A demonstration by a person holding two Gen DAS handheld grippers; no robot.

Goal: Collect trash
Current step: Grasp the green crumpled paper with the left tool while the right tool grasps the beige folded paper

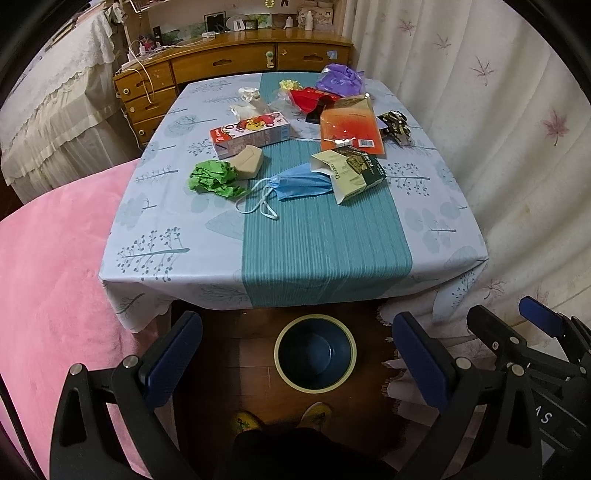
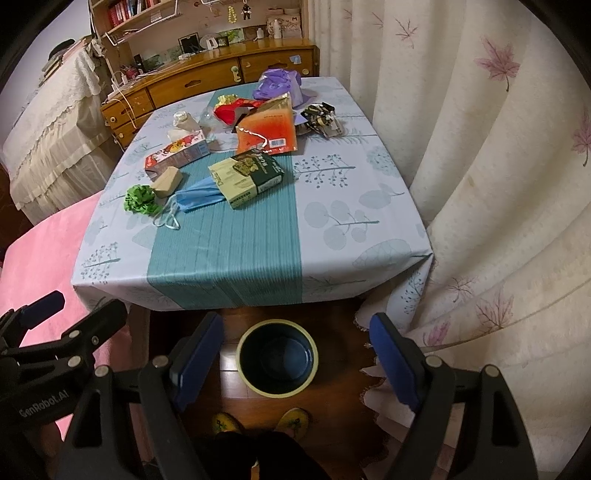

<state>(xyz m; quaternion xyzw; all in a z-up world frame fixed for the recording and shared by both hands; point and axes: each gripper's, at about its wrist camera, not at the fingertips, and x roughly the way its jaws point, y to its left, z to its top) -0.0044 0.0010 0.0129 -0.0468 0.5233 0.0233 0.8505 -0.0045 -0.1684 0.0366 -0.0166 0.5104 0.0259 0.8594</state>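
Both grippers are being held back from the table, above the floor, with nothing between their fingers. The left gripper is being held wide open, and the right gripper is likewise being held wide. An empty bin is being shown on the floor directly below the near table edge, between the spread fingers in both views.

The trash is lying scattered over the middle and far half of the cloth. Nearest are a mask, a green paper ball and a tan box, with a green carton lying partly over the mask. Farther back are a red carton, an orange packet, a red wrapper, a purple bag and a dark foil wrapper.

All of it is being judged light. The mask is soft and limp; its bunched body is being judged a surer hold than the loops. The paper ball should crush and hold readily. The cartons are stiffer and are best being pinched across an open flap or thin edge. The foil and packet are likely slippery.

The right view is showing more of the curtain and a bookshelf; the left view is showing more of the pink bedding
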